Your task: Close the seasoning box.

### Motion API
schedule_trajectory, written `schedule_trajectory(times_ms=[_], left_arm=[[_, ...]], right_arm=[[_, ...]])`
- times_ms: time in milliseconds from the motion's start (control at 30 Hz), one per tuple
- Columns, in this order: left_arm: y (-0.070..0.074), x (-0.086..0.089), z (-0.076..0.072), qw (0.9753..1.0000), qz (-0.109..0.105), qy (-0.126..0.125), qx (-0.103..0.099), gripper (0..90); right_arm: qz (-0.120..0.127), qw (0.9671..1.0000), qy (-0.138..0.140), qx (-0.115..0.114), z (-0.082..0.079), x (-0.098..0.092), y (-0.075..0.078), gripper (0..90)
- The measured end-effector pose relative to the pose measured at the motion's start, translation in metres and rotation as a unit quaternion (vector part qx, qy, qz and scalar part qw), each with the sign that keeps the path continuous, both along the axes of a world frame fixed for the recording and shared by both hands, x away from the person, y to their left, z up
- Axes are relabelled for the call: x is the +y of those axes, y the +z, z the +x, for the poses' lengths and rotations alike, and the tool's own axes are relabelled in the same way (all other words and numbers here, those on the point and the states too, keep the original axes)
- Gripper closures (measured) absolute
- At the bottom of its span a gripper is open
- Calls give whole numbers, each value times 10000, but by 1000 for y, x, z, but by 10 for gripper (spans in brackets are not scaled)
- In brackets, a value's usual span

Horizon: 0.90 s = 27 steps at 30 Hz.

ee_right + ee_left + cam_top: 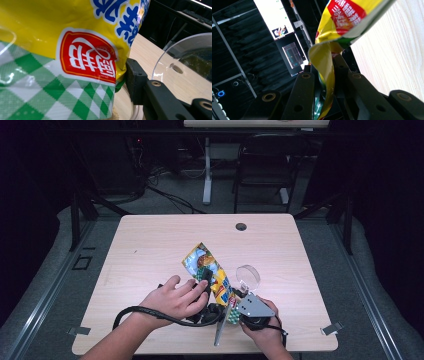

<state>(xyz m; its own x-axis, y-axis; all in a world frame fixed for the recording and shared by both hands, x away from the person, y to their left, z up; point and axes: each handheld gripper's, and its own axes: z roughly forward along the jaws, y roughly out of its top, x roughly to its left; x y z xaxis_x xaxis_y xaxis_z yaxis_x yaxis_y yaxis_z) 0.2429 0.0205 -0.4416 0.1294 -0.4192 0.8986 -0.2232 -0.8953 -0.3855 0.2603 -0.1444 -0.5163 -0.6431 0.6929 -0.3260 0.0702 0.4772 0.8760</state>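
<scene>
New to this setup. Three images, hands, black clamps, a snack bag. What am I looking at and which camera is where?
No robot here: a person holds a two-jaw gripper in each hand. The high view is a fixed camera looking down on the table, with the forearms coming in from the bottom. There the left gripper and right gripper both meet a yellow bag, lifted at a tilt. A clear bowl sits beside it on the table.

The other two pictures come from cameras riding on the grippers, looking along their black jaws. In the left gripper view the jaws pinch a twisted edge of the bag. In the right gripper view the bag fills most of the frame against one jaw; whether that grip is shut I cannot tell. The bowl shows at the right.
</scene>
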Motion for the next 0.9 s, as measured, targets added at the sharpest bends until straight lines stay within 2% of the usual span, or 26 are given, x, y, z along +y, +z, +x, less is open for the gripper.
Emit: schedule_trajectory(times_ms=[167, 267, 367, 400, 767, 900], left_arm=[[1, 1, 0, 10000, 30, 6, -33, 824], [2, 1, 0, 10000, -40, -7, 10, 825], [4, 1, -1, 10000, 39, 12, -3, 825], [4, 1, -1, 10000, -39, -23, 10, 825], [6, 1, -1, 10000, 7, -8, -5, 825], [6, 1, -1, 10000, -45, -29, 17, 825]], right_arm=[[17, 10000, 22, 10, 0, 1, 0, 715], [44, 10000, 45, 21, 0, 1, 1, 714], [68, 9999, 63, 37, -1, 1, 2, 714], [68, 9999, 63, 37, -1, 1, 2, 714], [145, 9998, 73, 94, 0, -1, 4, 715], [189, 9997, 90, 114, 0, 0, 5, 714]])
